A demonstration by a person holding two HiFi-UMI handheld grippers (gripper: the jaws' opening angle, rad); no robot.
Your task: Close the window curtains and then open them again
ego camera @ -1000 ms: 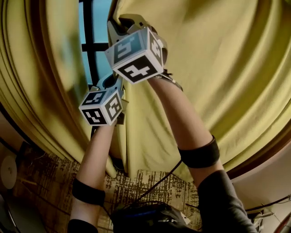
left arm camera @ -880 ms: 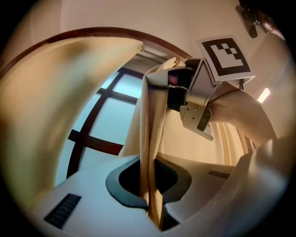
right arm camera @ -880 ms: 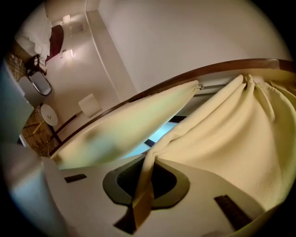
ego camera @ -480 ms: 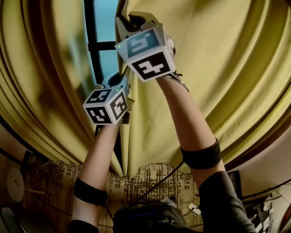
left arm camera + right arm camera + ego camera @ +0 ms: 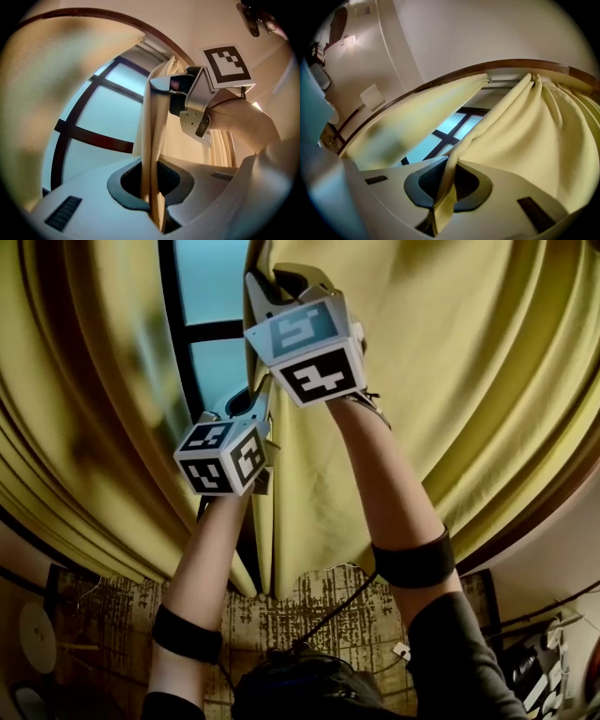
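Both grippers hold the inner edge of the yellow right curtain. In the head view my right gripper is the higher one, and my left gripper sits just below it on the same edge. The left gripper view has its jaws shut on a narrow fold of curtain, with the right gripper pinching the fold further up. My right gripper is likewise shut on the curtain edge. The left curtain hangs bunched at the left. Between the two curtains a strip of window shows.
Dark window bars cross the pale glass. A curved brown curtain rail runs above. Patterned carpet and a black cable lie below the arms. A pale wall stands at the right.
Both grippers have shifted a little to the right with the curtain edge. The strip of window between the curtains has grown wider.
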